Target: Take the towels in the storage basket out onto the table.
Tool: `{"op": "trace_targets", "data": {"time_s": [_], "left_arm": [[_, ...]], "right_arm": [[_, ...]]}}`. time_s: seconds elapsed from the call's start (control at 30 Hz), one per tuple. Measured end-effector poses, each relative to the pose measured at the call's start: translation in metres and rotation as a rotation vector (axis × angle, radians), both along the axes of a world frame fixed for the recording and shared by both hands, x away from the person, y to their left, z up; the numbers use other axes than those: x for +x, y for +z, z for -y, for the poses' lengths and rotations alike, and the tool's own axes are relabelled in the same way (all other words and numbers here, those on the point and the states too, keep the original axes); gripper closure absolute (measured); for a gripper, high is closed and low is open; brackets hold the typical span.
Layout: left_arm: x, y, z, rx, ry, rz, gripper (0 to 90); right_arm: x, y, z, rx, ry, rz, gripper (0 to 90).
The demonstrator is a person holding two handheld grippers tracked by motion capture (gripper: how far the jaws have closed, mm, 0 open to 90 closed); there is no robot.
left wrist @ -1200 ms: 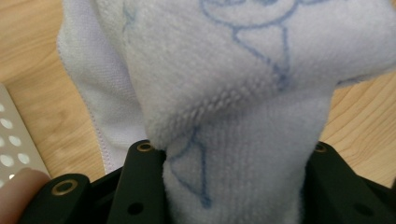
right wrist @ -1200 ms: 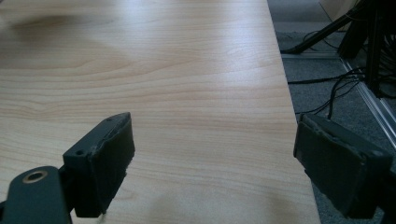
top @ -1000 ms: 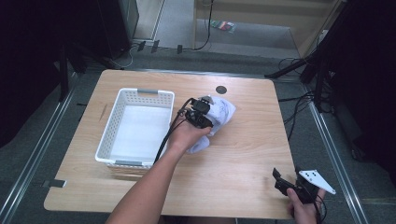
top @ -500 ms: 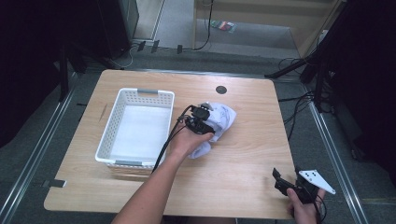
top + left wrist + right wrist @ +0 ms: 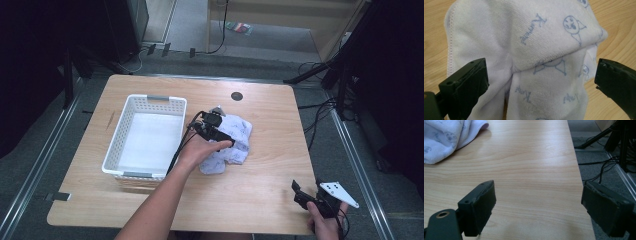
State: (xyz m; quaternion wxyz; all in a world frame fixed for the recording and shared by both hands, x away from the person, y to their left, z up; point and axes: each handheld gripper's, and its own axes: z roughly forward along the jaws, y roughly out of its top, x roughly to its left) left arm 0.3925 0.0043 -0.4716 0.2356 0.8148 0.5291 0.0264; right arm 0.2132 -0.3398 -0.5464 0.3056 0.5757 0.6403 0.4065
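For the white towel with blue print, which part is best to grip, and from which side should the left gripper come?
Probably grip the raised bunched fold in the middle of the towel, coming straight down from above. The left gripper is open with its jaws on either side of that fold, which stands up from the table, so closing there should catch thick cloth rather than a thin flat edge.

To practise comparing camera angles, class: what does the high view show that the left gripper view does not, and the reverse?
High view alone: the white basket left of the towel, the right gripper open at the table's near right corner, and the floor cables. Left gripper view alone: the blue cartoon print and stitched hem on the towel, bunched between open jaws. Both share the towel, the left gripper and the wooden table.
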Motion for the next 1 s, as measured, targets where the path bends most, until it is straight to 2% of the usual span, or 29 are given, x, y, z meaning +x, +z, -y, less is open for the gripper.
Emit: {"op": "trace_targets", "data": {"time_s": [0.23, 0.57, 0.67, 0.73, 0.8, 0.9, 1.0], "left_arm": [[-0.004, 0.009, -0.005, 0.008, -0.012, 0.023, 0.0], [-0.013, 0.031, -0.023, 0.015, -0.017, 0.062, 0.0], [-0.015, 0.038, -0.033, 0.019, -0.014, 0.075, 0.0], [-0.017, 0.043, -0.039, 0.007, -0.01, 0.086, 0.0], [-0.02, 0.048, -0.046, 0.019, -0.016, 0.102, 0.0], [-0.024, 0.053, -0.056, 0.017, -0.005, 0.127, 0.0], [-0.029, 0.054, -0.068, 0.032, 0.004, 0.156, 0.0]], "right_arm": [[0.0, 0.0, 0.0, -0.002, 0.0, -0.001, 12.6], [0.0, 0.0, -0.001, -0.006, -0.001, -0.004, 12.5], [0.0, 0.0, -0.001, -0.009, -0.002, -0.005, 12.6], [0.0, 0.0, -0.001, -0.01, -0.002, -0.004, 12.6], [0.0, 0.0, -0.001, -0.01, -0.002, -0.004, 12.6], [0.001, 0.0, -0.001, -0.015, 0.0, -0.005, 12.5], [0.001, 0.0, -0.001, -0.014, -0.001, -0.005, 12.5]]}}
